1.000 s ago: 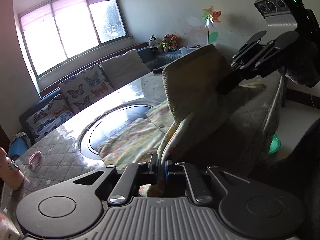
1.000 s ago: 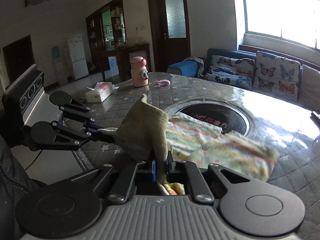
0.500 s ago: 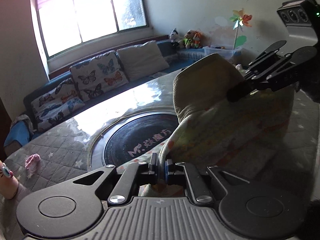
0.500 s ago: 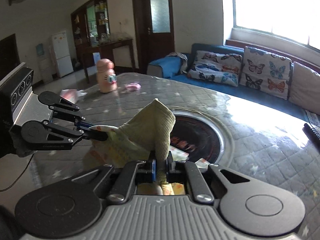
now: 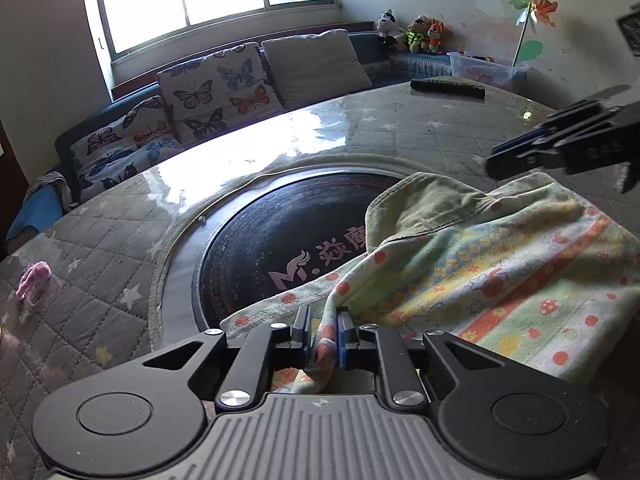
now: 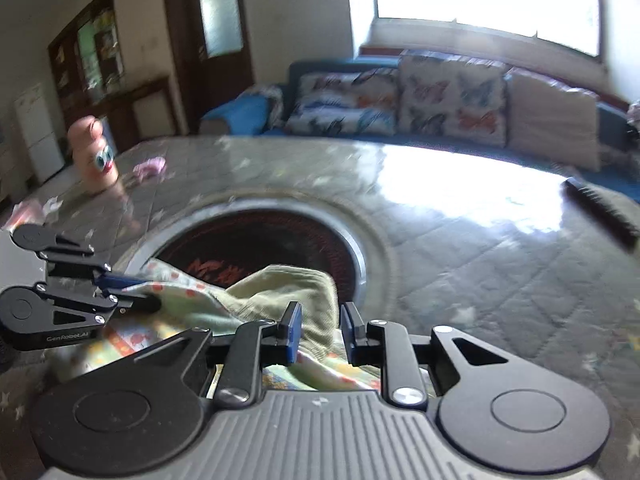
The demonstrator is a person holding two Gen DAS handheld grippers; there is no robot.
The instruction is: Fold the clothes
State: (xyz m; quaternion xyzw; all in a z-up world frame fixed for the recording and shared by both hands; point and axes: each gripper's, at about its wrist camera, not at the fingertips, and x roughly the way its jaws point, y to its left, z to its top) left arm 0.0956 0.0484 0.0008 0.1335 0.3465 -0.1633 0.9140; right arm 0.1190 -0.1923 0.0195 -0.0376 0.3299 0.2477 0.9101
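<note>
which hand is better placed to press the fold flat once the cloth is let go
Right, probably. The right tongs are opening over the green cuff, where the garment bulges most. The left tongs, also opening, sit at the flatter printed edge.

Ahead of your left claw, the dark round inset (image 5: 280, 232) in the table carries pale printing: a winged "M" logo, a dot, then Chinese characters, the first reading "焱"; the rest run under the cloth (image 5: 500, 264) and cannot be made out. From your right claw, the same inset shows only blurred reddish marks you cannot read. To the left of your right claw, the side plate of the left gripper (image 6: 132, 294) bears small white lettering, "GenRobot.AI". Nothing else in either view is legible.
</note>
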